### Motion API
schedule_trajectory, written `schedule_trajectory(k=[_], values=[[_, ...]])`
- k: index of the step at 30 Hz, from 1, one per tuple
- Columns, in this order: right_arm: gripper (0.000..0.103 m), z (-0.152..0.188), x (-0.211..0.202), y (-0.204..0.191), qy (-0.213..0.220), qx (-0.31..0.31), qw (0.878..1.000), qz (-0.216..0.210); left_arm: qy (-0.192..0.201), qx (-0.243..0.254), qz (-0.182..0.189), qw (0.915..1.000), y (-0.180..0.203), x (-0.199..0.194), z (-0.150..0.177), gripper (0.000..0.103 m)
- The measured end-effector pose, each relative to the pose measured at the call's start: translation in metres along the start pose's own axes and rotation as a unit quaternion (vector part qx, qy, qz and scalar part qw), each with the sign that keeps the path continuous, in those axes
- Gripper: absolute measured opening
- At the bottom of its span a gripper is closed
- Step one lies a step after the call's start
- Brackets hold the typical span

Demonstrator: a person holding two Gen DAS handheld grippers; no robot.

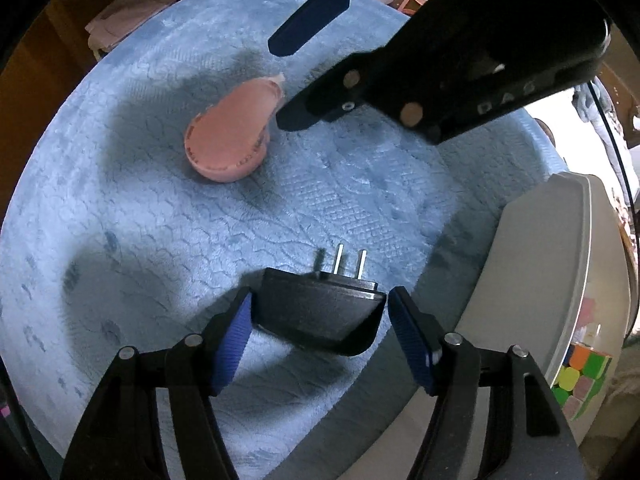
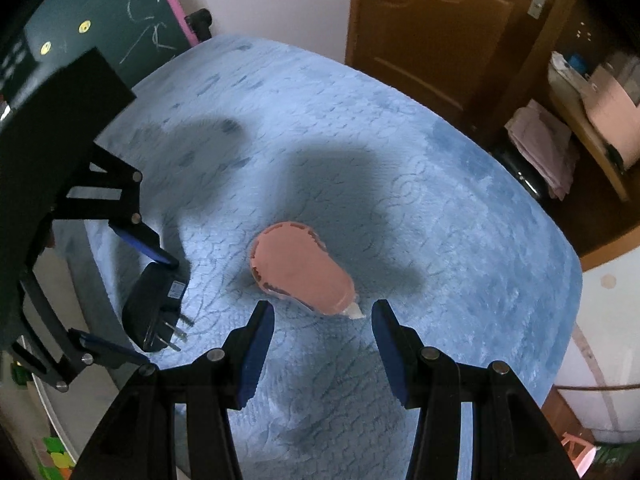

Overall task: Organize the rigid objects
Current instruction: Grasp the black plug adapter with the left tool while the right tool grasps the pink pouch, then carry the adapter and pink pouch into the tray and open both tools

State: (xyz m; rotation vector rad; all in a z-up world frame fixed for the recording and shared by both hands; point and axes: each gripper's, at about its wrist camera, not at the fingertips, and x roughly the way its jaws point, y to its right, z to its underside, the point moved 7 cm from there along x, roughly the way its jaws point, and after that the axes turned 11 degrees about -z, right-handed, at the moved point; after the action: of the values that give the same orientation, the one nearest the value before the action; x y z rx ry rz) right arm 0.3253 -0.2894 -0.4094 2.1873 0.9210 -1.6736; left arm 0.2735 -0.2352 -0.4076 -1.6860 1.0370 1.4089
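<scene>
Left gripper [image 1: 320, 316] sat low over the blue blanket [image 1: 120, 240], jaws apart, black plug adapter [image 1: 320, 316] between the blue pads [image 1: 234, 344]. Left pad looked touching or just beside the adapter's edge, right pad just clear of it; not clamped. Adapter lay on the blanket, prongs pointing away from the left gripper, long axis roughly across the jaws. White bin [image 1: 560, 260] just to the right, with a colour cube [image 1: 588, 364] inside.

Farther out, the pink tape dispenser [image 2: 302, 268] lay flat mid-blanket, well apart from the adapter. Right gripper [image 2: 322, 344] was spread open, fingers either side of the dispenser's narrow tip, not touching. Dispenser's long axis ran along the right gripper's line, tip toward it, rounded end away. Wooden door [image 2: 440, 40] beyond the bed.
</scene>
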Motion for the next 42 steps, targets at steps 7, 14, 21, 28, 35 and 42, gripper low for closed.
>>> schedule_trajectory(k=[7,14,21,28,35,42], values=[[0.052,-0.006,0.016,-0.005,-0.016,-0.030,0.999,0.007,0.006,0.005,-0.008,0.9999,-0.009,0.000,0.001,0.068],[0.063,-0.012,0.033,-0.008,-0.033,-0.050,0.998,0.004,0.006,0.009,-0.014,0.9998,0.001,-0.003,0.006,0.068],[0.062,-0.019,0.045,-0.010,-0.022,-0.041,0.999,-0.016,-0.008,0.012,-0.023,0.9996,0.001,0.005,0.003,0.068],[0.061,-0.017,0.038,-0.007,-0.012,-0.016,1.000,-0.016,-0.008,0.036,-0.058,0.9976,0.011,0.009,0.000,0.067],[0.061,-0.013,0.005,0.010,0.030,0.049,0.998,-0.012,0.030,-0.018,-0.093,0.9951,-0.003,-0.023,-0.007,0.067],[0.061,-0.009,-0.062,0.003,0.100,0.096,0.990,-0.025,0.083,-0.066,-0.124,0.9867,-0.009,-0.098,-0.002,0.067]])
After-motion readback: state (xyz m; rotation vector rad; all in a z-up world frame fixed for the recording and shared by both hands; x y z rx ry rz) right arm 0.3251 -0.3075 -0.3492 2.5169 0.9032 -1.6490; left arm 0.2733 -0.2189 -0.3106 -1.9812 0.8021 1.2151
